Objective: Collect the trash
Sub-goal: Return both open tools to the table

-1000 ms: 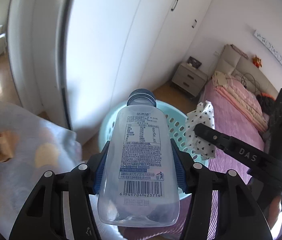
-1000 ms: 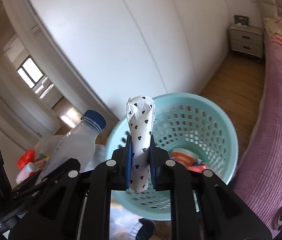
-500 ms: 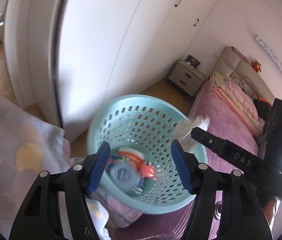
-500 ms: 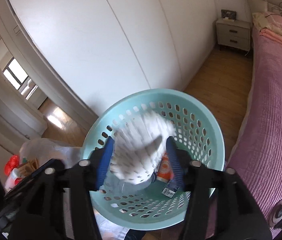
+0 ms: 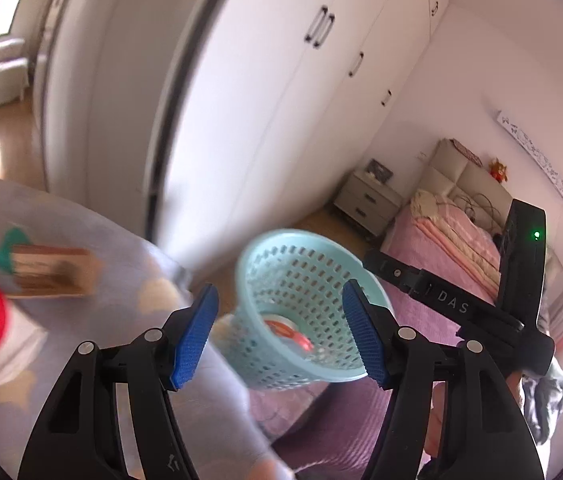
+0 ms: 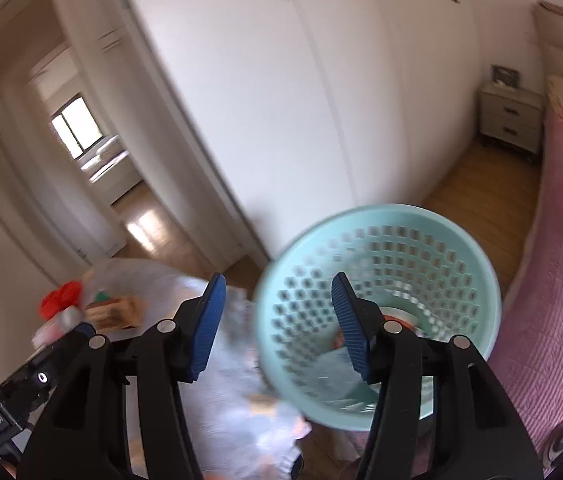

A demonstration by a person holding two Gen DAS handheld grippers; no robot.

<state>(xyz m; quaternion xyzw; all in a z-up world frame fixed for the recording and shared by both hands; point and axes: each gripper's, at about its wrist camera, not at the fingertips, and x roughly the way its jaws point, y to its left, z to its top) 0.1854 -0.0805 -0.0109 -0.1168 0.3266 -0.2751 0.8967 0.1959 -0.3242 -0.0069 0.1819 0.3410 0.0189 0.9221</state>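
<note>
Bottle dropped; left tool (image 5: 281,332) gapes wide, empty.

Home bedroom. Bed (image 5: 453,248) w/ pink quilted cover & padded headboard (image 5: 465,174), nightstand (image 5: 367,200) w/ drawers beside it, full-height white wardrobe (image 6: 321,92) along the wall, wood floor (image 6: 477,204). Doorway (image 6: 81,152) opens to another sunlit room w/ window. Teal plastic laundry-style basket (image 6: 377,280) by the bed; snack packs on a cloth-covered surface (image 5: 93,280).
</note>
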